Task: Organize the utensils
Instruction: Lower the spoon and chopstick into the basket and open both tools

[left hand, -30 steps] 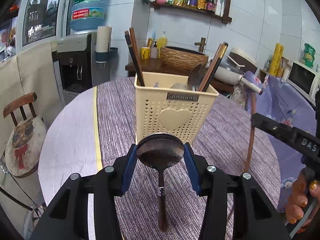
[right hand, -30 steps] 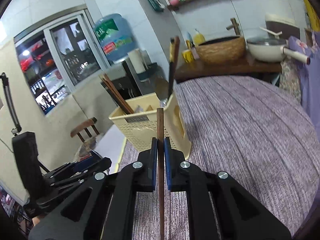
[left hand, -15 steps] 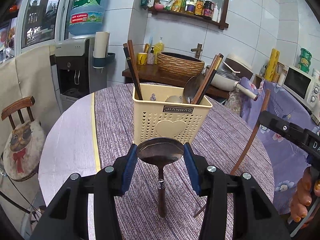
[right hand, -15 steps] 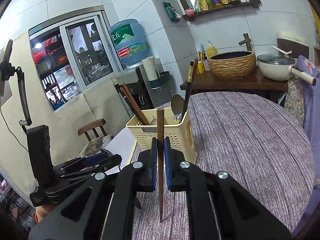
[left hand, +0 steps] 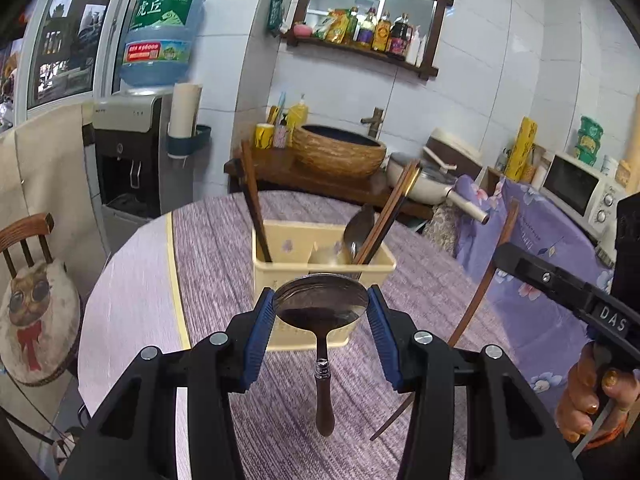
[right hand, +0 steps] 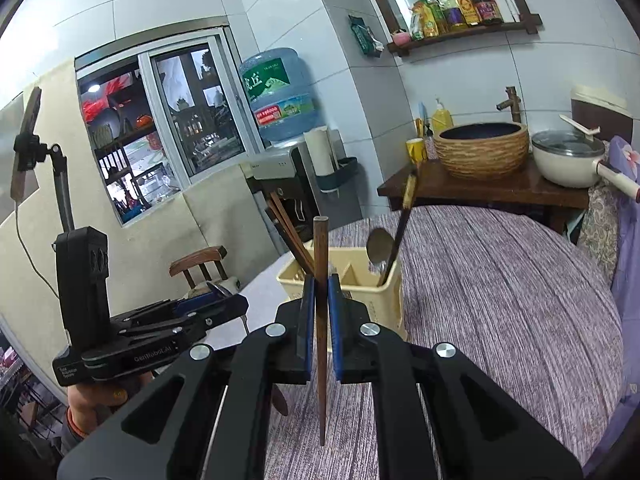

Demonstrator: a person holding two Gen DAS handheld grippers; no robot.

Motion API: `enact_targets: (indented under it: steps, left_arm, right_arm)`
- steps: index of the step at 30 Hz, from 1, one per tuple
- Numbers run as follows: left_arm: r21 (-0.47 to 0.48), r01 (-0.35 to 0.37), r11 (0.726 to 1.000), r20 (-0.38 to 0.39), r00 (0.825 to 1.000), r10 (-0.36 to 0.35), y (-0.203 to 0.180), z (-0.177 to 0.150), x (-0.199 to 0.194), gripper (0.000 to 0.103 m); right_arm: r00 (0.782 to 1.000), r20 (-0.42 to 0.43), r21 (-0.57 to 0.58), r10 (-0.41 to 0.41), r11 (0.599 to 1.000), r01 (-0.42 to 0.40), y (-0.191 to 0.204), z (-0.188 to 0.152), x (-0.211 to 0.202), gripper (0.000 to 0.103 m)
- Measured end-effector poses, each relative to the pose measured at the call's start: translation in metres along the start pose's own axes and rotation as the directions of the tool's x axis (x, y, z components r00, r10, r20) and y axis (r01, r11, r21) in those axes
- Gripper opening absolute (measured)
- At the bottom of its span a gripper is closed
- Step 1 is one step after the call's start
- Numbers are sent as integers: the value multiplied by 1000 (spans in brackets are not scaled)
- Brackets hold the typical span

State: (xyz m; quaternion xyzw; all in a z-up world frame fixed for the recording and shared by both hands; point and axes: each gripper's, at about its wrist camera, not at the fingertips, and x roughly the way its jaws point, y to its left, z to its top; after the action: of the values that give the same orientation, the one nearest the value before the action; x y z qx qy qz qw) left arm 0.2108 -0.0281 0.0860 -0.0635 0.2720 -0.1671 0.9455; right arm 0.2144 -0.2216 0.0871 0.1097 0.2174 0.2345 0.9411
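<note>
My left gripper is shut on the bowl of a metal ladle; its wooden handle hangs down over the table. My right gripper is shut on a brown wooden chopstick, held upright; it also shows in the left wrist view. A cream utensil basket stands on the table ahead of both grippers, also in the right wrist view. It holds dark chopsticks on the left, and a metal spoon with more chopsticks on the right.
The round table has a purple striped cloth. A wooden chair with a cat cushion stands at the left. A water dispenser and a side table with a woven basin and pot stand behind.
Both grippers have risen and drawn back from the basket, so it looks smaller and lower. The ladle and the chopstick stay gripped.
</note>
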Motion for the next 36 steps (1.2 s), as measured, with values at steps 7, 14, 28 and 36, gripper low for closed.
enact_targets:
  steps: [7, 14, 28, 36]
  left_arm:
    - [-6, -31, 999, 172, 985, 32, -2, 69, -25, 47]
    - [-61, -63, 996, 220, 973, 75, 4, 113, 3, 47]
    - [-36, -126, 991, 151, 980, 131, 16, 52, 76, 47]
    - [3, -151, 989, 104, 983, 150, 17, 25, 93, 47]
  right_arm:
    - [992, 126, -58, -5, 998, 12, 17, 59, -15, 8]
    - [964, 254, -51, -80, 994, 96, 20, 120, -3, 8]
    - [961, 194, -74, -196, 974, 213, -2, 59, 80, 8]
    - [968, 141, -75, -208, 973, 219, -10, 29, 98, 8]
